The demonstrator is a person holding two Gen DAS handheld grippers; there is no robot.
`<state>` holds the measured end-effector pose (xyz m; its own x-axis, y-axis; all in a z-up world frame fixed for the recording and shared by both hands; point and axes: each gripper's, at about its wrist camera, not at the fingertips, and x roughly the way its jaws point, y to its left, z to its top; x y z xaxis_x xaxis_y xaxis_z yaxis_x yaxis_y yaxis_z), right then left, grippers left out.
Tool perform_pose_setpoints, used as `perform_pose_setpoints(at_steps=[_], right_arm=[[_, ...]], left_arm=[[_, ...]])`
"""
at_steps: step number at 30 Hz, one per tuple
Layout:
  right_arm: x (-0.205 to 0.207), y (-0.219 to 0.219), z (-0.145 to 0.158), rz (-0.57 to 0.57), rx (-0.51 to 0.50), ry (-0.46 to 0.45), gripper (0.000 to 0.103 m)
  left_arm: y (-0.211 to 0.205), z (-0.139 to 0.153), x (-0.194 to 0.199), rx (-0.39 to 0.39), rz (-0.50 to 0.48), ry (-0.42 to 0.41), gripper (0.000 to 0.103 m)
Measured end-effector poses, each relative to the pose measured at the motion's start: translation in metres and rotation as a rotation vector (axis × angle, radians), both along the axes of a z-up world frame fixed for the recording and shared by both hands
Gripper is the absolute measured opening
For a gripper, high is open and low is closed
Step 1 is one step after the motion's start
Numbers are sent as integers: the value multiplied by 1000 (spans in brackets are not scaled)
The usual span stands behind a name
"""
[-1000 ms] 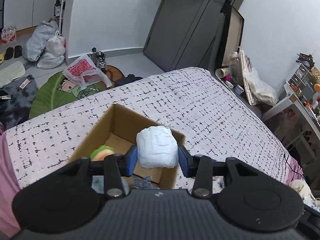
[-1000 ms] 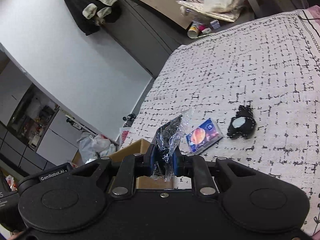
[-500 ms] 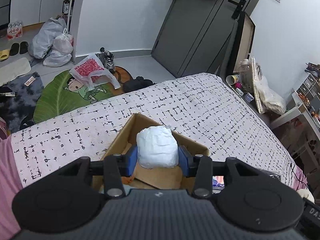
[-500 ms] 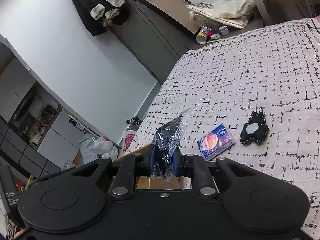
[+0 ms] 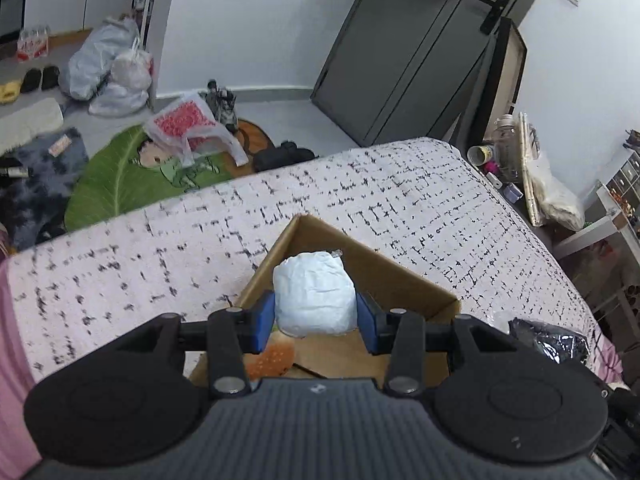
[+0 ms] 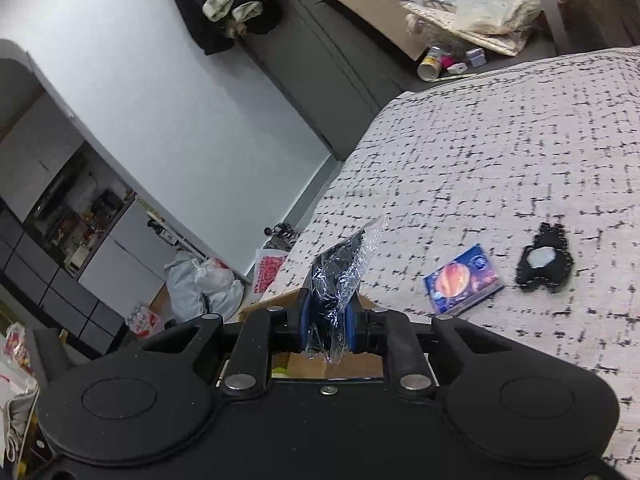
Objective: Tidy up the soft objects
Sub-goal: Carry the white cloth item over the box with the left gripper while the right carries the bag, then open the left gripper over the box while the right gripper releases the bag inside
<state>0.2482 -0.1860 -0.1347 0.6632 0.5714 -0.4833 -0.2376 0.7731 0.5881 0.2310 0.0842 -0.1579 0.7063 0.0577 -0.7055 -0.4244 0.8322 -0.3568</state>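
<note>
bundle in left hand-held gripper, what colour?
White bundle, best seen in the left wrist view.

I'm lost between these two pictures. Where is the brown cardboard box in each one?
Left wrist view: the cardboard box sits low in the middle, open, behind the left tongs that hold a white bundle.
Right wrist view: only slivers of the cardboard box show at lower middle, around the right tongs gripping a crinkly plastic packet.
Shared landmark: the black-and-white patterned bedspread.
</note>
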Motion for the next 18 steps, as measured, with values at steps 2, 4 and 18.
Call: perform_pose_setpoints(at_steps=[2,4,18], right_arm=[[1,7,-1,7,-7,-7,18],[2,14,-3,16,-9,-9,18],[2,41,-6,85,-50,-7,23]], left_arm=[[1,-4,5,5,2,3,43],[-1,-5,8,10,-15,-13,43],[2,3,1,12,-31,-37,73]])
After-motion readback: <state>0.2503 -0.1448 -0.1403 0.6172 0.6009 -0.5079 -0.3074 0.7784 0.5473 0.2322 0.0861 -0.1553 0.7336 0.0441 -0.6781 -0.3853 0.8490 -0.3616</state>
